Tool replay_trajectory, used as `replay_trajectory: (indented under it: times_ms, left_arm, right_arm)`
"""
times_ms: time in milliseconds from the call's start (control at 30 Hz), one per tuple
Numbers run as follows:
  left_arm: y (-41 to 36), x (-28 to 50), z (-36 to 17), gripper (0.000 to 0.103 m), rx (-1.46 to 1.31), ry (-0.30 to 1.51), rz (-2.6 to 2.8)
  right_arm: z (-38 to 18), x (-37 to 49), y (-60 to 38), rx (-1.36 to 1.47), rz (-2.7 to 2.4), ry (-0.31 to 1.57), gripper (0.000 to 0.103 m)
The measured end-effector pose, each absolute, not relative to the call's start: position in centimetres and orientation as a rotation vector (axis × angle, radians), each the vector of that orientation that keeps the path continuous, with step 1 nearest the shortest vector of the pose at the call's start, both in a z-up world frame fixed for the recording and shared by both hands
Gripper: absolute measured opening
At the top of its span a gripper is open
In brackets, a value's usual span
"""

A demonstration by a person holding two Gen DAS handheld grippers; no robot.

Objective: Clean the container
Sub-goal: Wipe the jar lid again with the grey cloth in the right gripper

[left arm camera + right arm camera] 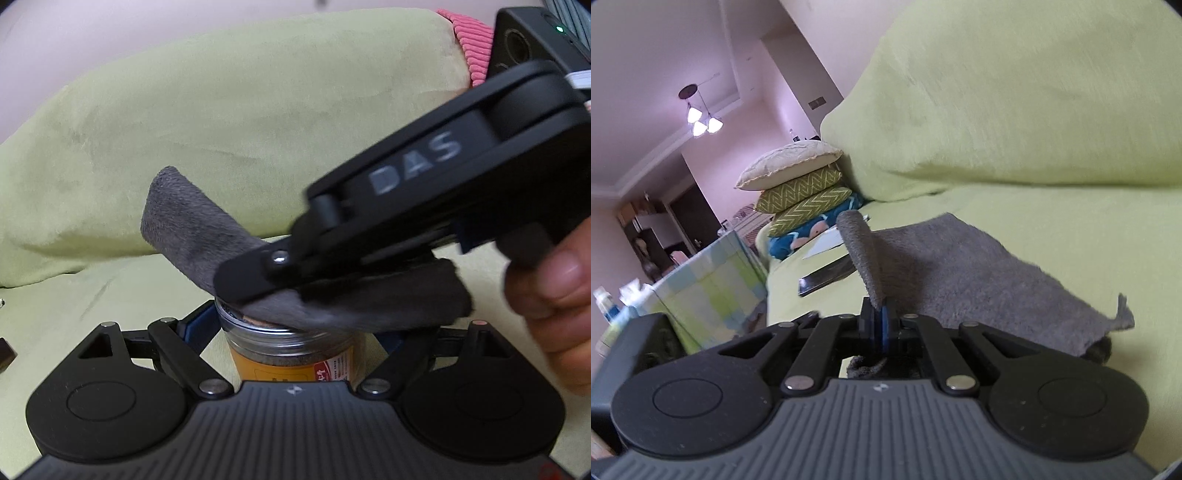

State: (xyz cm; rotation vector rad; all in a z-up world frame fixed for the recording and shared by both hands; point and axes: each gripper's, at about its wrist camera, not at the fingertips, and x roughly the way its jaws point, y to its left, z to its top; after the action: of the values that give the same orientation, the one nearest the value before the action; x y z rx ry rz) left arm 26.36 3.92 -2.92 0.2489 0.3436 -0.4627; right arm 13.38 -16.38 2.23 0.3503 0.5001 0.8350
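In the left wrist view a clear jar with an orange label and a metal rim stands between my left gripper's fingers, which are shut on it. My right gripper comes in from the right, shut on a grey cloth, and lays the cloth over the jar's top. In the right wrist view my right gripper pinches the grey cloth, which spreads forward and hides the jar.
A lime-green sofa seat and back cushion lie under and behind the jar. Stacked pillows, a dark flat object and a patterned box are to the left. A hand holds the right gripper.
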Motion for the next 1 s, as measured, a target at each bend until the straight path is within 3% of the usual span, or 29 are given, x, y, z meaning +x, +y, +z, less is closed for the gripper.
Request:
replay_trajectory:
  times_ms: [533, 1000]
  left_arm:
    - [3.4, 26.8, -2.3, 0.085, 0.252, 0.339, -0.473]
    - [2.9, 27.0, -1.5, 0.085, 0.246, 0.344, -0.462]
  right_arm:
    - [2.8, 12.4, -18.3, 0.294, 0.671, 0.464, 0.001]
    - [1.9, 12.4, -18.0, 0.469, 0.801, 0.533, 0.001]
